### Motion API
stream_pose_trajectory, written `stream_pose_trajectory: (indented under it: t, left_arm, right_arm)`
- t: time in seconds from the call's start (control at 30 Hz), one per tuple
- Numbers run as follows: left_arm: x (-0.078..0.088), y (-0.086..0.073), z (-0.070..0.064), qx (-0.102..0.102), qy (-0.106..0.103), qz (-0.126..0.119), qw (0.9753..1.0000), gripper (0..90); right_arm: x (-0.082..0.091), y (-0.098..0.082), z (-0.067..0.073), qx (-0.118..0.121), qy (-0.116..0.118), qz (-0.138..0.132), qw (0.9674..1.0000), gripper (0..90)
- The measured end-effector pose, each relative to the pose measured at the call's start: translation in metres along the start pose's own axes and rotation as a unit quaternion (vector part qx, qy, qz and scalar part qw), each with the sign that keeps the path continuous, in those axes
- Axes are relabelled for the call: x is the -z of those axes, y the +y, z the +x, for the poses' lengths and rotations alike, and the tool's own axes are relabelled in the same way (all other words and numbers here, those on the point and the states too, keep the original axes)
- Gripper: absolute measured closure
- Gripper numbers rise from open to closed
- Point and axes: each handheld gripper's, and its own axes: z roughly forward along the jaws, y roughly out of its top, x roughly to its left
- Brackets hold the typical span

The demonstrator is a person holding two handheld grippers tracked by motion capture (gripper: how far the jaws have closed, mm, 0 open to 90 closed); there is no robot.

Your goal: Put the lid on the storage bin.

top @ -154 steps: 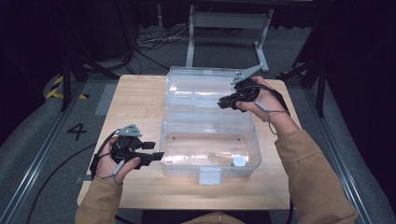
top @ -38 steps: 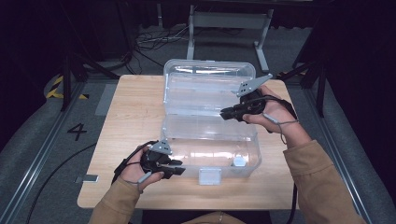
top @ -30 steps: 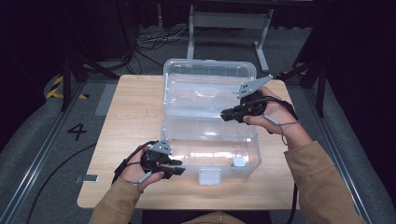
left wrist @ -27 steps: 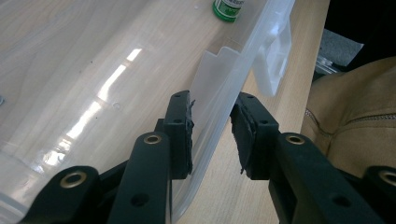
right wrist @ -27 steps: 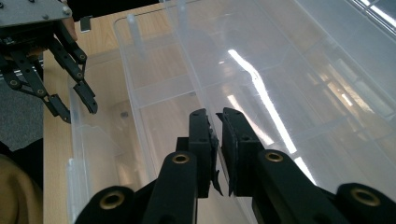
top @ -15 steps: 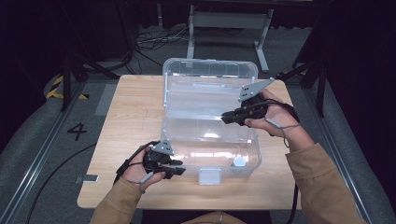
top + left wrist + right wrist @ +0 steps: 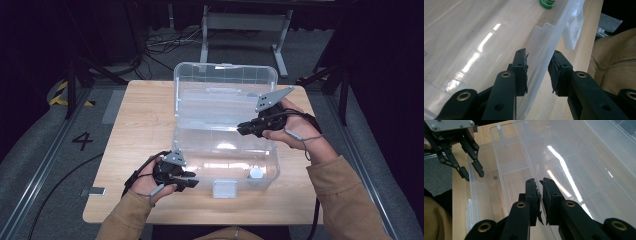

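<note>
A clear plastic box (image 7: pixel 225 150) is standing on the wooden surface (image 7: pixel 140 120), with its lid (image 7: pixel 225 90) opened and leaning back toward the far side. The work in hand seems to be the handling of this lid, and the two tools are dividing the job between them.

The left tool (image 7: pixel 187 182) is sitting at the near left corner of the box. In the left gripper view its jaws are standing apart, one on each side of the thin front wall (image 7: pixel 544 62), so they are straddling the wall but not yet pressing on it. I judge that it is placed there to keep the light box from sliding or tipping while the lid is moving.

The right tool (image 7: pixel 242 129) is reaching over the back part of the box, near the hinge line. In the right gripper view (image 7: pixel 540 182) its jaws are nearly together, with only a narrow slit between them, and I cannot tell if a thin plastic edge is pinched there or if it is only pushing on the lid.

Inside the box a small white round object (image 7: pixel 256 173) is lying near the front right corner, and a white latch (image 7: pixel 224 188) is hanging on the front wall. Because the lid is transparent and smooth, a slip of the right tool seems possible.
</note>
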Motion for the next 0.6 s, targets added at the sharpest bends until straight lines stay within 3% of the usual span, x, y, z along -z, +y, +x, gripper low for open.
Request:
stream_pose_trajectory:
  t: [0.6]
  left_arm:
    - [-0.0006,0.0000,0.0004,0.003,-0.003,0.000,1.0000,68.9]
  right_arm:
    - [0.0011,-0.0037,0.0095,0.010,0.007,0.004,0.9999,83.6]
